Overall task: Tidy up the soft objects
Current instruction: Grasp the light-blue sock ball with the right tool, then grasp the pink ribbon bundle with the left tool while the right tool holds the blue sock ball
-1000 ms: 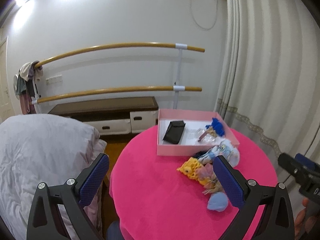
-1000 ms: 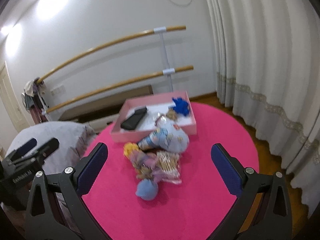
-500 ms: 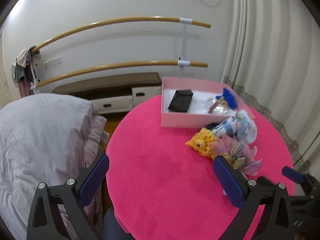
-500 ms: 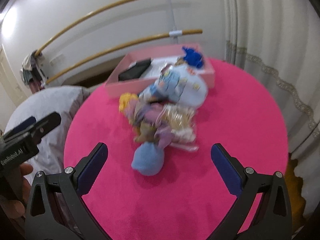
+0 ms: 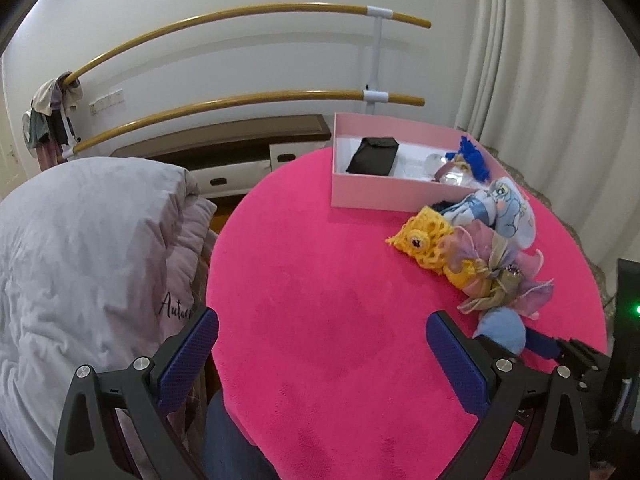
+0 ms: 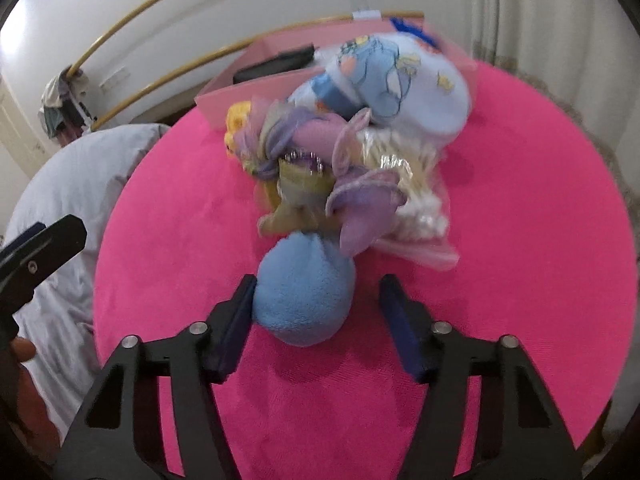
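A pile of soft things lies on the round pink table (image 5: 320, 300): a blue plush ball (image 6: 306, 288), a lilac and olive fabric bundle (image 6: 320, 176), a yellow crochet toy (image 5: 420, 240), a light-blue printed pouch (image 6: 392, 80) and a clear bag of pale bits (image 6: 412, 200). My right gripper (image 6: 318, 312) is open, its jaws on either side of the blue ball (image 5: 502, 326); the left pad touches it. My left gripper (image 5: 320, 344) is open and empty over the table's near left part.
A pink box (image 5: 400, 196) at the table's far side holds a black pouch (image 5: 372, 156) and a blue yarn piece (image 5: 472, 156). A grey quilt (image 5: 88, 248) lies left of the table. Wooden rails and a low bench stand by the wall; curtains hang on the right.
My right gripper has moved forward and down to the pile, and its jaws now straddle the blue ball. My left gripper has tilted down over the table.
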Demonstrator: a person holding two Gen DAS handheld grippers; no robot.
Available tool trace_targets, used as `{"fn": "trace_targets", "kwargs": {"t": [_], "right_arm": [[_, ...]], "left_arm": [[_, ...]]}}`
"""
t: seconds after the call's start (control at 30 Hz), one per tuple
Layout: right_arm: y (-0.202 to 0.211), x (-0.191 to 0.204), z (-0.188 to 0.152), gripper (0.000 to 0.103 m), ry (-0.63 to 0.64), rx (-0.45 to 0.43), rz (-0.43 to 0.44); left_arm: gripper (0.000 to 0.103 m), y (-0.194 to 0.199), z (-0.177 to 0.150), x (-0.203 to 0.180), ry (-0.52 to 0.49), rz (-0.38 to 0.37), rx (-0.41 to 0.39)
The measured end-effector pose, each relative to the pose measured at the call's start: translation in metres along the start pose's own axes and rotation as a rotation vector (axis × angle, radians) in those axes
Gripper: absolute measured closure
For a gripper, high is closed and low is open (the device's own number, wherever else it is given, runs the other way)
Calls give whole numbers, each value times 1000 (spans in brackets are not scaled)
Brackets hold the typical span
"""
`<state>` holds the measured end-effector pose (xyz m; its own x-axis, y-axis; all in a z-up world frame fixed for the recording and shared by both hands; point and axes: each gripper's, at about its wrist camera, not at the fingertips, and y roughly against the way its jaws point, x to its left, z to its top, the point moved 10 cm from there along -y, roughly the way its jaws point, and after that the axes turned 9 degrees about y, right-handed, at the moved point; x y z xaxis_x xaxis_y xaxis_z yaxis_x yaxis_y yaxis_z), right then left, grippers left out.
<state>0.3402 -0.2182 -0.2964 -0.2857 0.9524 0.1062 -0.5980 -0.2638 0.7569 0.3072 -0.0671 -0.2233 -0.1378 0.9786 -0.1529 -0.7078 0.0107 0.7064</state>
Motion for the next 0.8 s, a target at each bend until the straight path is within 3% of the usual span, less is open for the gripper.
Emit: {"fn": "trace_targets", "kwargs": {"t": [0.07, 0.5, 0.8], "right_arm": [[4, -1, -2, 64, -12, -4, 38], [36, -51, -8, 64, -31, -24, -43], [43, -82, -11, 64, -73, -38, -38]], "left_arm": [[0, -1, -1, -2, -6, -2, 0], [0, -17, -9, -70, -84, -84, 32], [0, -59, -19, -119, -76, -150, 91]]}}
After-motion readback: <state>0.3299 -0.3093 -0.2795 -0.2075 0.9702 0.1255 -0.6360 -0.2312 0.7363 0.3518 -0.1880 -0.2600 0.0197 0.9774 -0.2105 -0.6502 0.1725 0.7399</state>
